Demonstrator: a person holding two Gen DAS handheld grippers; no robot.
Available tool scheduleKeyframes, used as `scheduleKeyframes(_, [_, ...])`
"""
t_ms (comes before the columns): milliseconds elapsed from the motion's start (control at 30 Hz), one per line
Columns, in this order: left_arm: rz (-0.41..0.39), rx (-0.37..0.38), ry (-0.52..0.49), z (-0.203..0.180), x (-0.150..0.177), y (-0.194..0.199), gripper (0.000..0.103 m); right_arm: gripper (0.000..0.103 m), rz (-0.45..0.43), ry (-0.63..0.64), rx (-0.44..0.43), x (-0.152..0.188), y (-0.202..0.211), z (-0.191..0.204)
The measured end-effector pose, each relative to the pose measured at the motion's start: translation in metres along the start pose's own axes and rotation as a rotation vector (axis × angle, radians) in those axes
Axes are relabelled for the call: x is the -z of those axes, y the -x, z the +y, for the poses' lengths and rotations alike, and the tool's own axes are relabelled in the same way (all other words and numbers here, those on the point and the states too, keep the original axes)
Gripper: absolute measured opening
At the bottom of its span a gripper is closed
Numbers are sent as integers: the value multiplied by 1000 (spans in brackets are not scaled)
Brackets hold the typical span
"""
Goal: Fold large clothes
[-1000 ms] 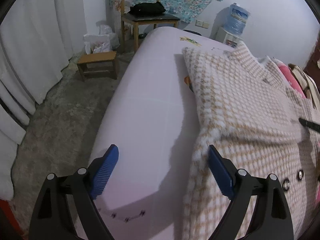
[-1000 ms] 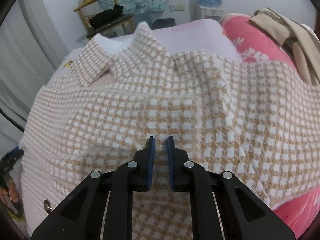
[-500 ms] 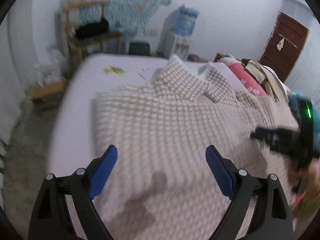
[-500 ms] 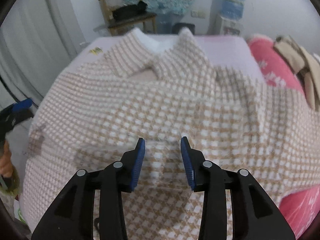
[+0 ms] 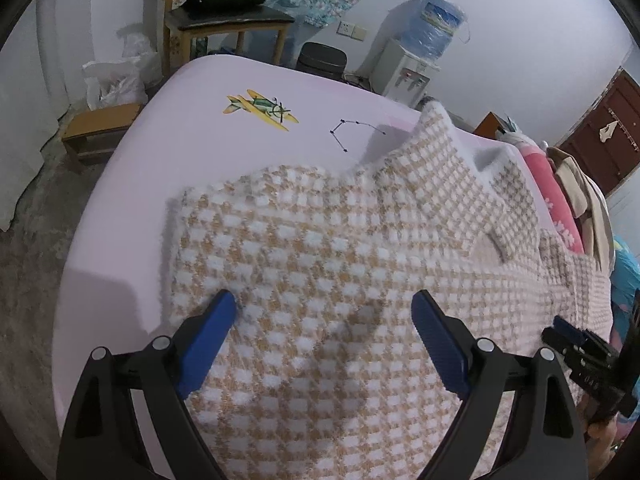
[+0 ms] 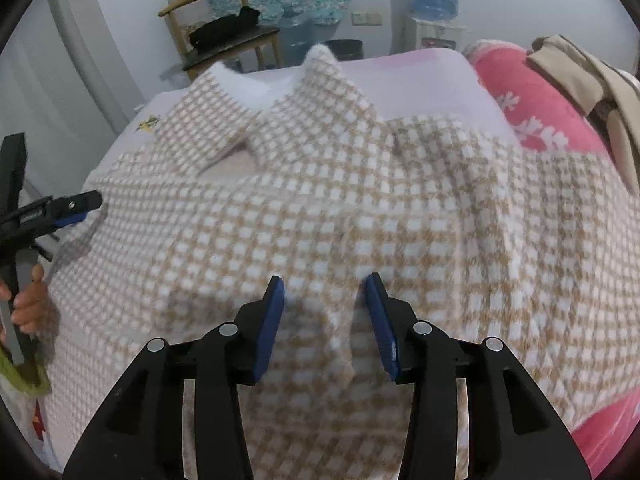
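- Between and beneath the spread fingers of the left gripper (image 5: 324, 320) lies the checked tan-and-white coat (image 5: 340, 248), spread flat on the pink bed sheet (image 5: 240, 136); the jaws stand wide apart and hold nothing.
- Just outside the left finger runs the coat's left edge, with bare sheet beyond it; ahead of the claw the coat's collar (image 5: 440, 148) rises in a point.
- Far to the right of this claw, the right gripper's dark tip shows over the coat's edge.
- Under the right gripper (image 6: 326, 312) the same coat (image 6: 320, 208) fills the view; the jaws are parted, about half-way, around a small raised fold of cloth, not closed on it.
- Ahead of the right claw the two collar flaps (image 6: 256, 120) lie open; to its right sits a red blanket (image 6: 532, 104).
- At its far left the left gripper (image 6: 80, 204) hovers by the coat's side.
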State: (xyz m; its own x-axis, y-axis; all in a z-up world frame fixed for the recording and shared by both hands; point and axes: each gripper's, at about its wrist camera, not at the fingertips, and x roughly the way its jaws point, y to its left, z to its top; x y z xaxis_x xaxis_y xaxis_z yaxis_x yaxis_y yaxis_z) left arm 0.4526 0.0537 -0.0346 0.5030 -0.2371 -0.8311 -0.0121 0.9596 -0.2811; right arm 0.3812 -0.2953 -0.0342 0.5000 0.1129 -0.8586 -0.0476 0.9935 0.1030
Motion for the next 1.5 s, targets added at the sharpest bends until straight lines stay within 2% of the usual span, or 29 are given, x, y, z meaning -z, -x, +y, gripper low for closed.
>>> scheduleKeyframes(233, [-44, -56, -9, -2, 4, 12, 88, 41, 3, 24, 76, -8, 2, 11])
scheduleKeyframes(300, [-70, -46, -27, -6, 10, 27, 88, 41, -29, 38, 49, -5, 19, 17])
scheduleKeyframes(467, [-70, -101, -184, -24, 42, 42, 88, 44, -28, 108, -26, 16, 34, 40])
scheduleKeyframes(567, [-28, -143, -256, -28, 63, 29, 88, 45, 34, 153, 33, 32, 14, 48])
scheduleKeyframes(667, [-72, -197, -308, -33, 75, 26, 88, 46, 27, 132, 34, 35, 11, 48])
scheduleKeyframes(800, [-96, -151, -304, -43, 75, 42, 88, 47, 2, 94, -2, 36, 26, 49])
scheduleKeyframes(900, [-95, -141, -342, -55, 78, 44, 89, 57, -25, 123, 1, 46, 38, 54])
scheduleKeyframes(967, [-54, -154, -351, -63, 79, 31, 90, 60, 1, 127, 35, 55, 32, 52])
scheduleKeyframes(1033, [-7, -177, -340, -63, 82, 16, 91, 60, 4, 127, 29, 60, 28, 51])
scheduleKeyframes(1167, [-20, -190, -326, -64, 83, 13, 93, 60, -5, 110, 33, 59, 51, 46])
scheduleKeyframes(1300, [-22, -194, -319, -63, 83, 10, 96, 61, -71, 31, 31, 52, 89, 10])
scheduleKeyframes(1500, [-7, -186, -307, -60, 82, 11, 97, 63, -147, -364, 59, 58, 152, -141])
